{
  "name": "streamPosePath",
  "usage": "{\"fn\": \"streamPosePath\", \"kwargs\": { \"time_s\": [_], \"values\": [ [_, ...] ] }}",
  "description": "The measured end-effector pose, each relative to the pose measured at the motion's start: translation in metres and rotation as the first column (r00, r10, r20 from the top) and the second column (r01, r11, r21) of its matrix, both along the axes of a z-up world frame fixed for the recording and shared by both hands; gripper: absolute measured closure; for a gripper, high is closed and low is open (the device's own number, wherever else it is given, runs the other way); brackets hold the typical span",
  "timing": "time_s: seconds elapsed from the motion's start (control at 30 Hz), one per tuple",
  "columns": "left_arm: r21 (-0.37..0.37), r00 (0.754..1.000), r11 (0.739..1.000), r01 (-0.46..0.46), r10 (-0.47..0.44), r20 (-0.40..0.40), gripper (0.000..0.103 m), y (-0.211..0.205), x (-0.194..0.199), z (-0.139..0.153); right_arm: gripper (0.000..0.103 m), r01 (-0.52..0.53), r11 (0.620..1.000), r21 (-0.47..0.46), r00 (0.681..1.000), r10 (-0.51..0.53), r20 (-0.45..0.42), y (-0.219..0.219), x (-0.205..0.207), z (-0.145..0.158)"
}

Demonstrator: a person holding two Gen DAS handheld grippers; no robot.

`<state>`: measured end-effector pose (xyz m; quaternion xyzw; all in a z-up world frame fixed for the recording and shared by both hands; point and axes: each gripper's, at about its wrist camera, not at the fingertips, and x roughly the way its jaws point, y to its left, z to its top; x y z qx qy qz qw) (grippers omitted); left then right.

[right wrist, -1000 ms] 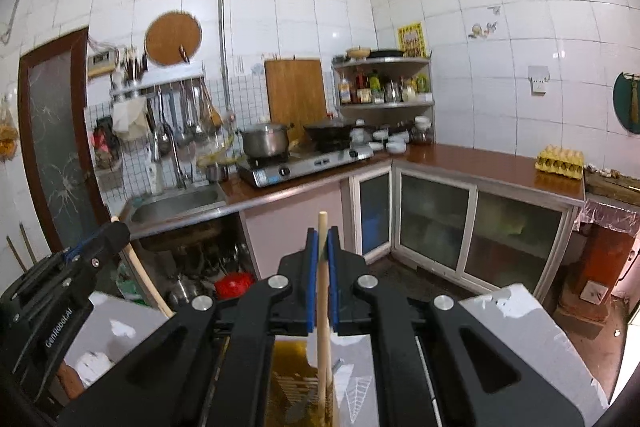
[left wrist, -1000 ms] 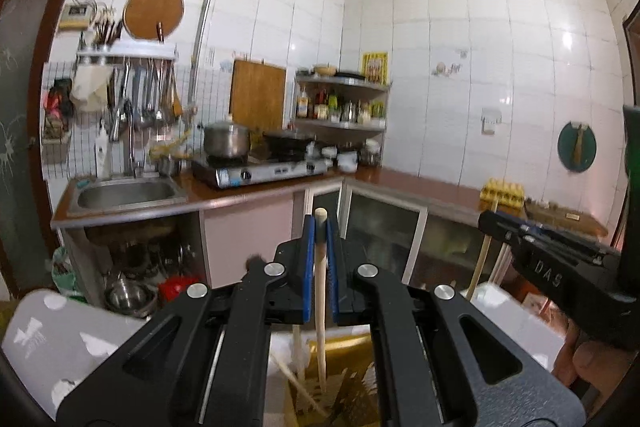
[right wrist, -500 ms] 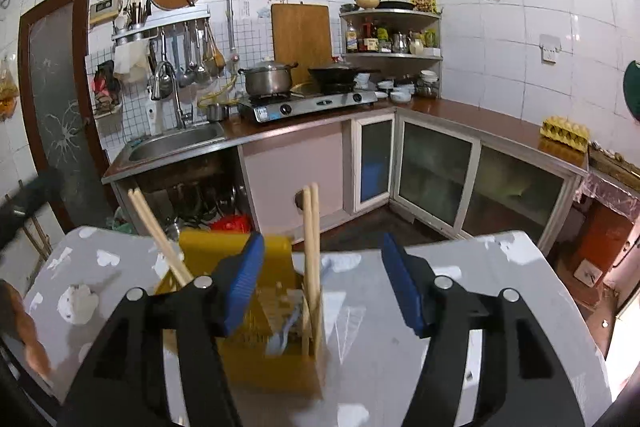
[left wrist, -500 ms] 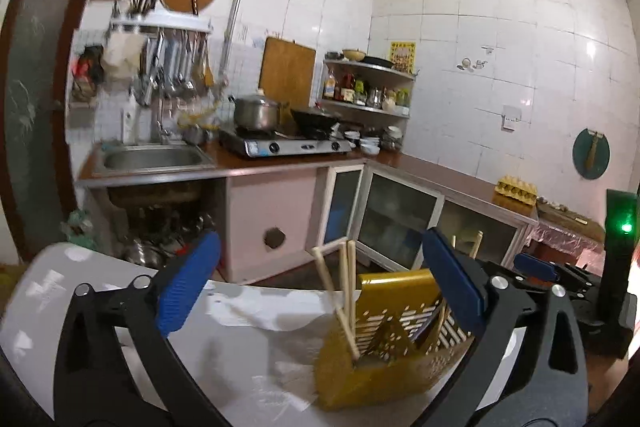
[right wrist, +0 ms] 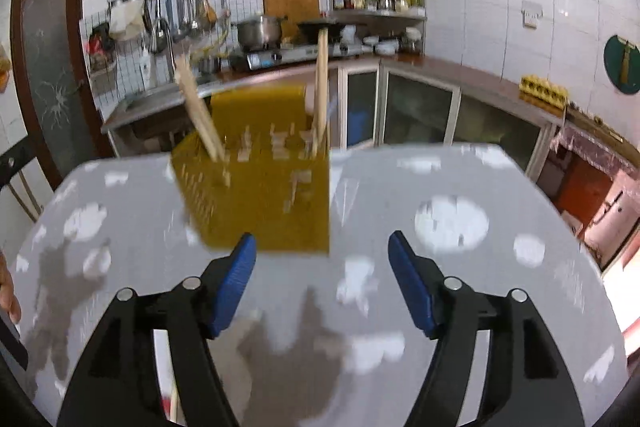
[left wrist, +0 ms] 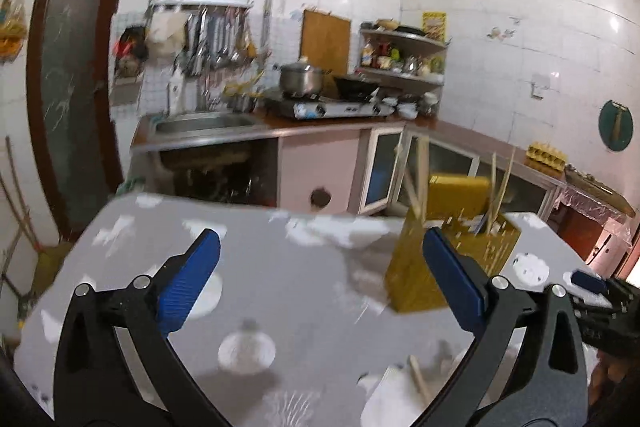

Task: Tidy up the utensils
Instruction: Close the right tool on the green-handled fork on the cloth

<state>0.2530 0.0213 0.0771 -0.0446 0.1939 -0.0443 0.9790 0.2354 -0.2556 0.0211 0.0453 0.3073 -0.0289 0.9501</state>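
On the table (right wrist: 460,187), a grey cloth with white patches, stands the yellow holder (right wrist: 256,187), a slotted caddy at the far middle in the right view and far right in the left view (left wrist: 448,247). Chopsticks (right wrist: 200,115) lean out of its left compartment, and another pair (right wrist: 321,87) stands nearly upright at its right side. Both tools hover above the cloth, short of the holder: the left gripper (left wrist: 320,287) has its jaws wide apart and empty, and the right gripper (right wrist: 322,283) likewise. A loose stick (left wrist: 418,377) lies at the near edge in the left view, blurred. I judge the step to be between placements; next calls for lowering one tool onto that stick and closing squarely across it.
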Motion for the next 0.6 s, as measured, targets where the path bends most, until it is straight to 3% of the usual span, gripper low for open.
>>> {"fn": "streamPosePath", "kwargs": {
  "time_s": [0.33,0.6],
  "values": [
    [0.084,0.988,0.996,0.001,0.011,-0.152,0.005,0.019,-0.014,-0.056,0.035,-0.023,0.999,0.022,0.988,0.026,-0.149,0.039,-0.029,-0.059],
    [0.072,0.959,0.997,-0.032,0.051,-0.278,0.005,0.033,-0.013,-0.094,0.036,-0.061,0.998,0.004,0.979,0.061,-0.196,0.066,-0.033,-0.064]
  ]
}}
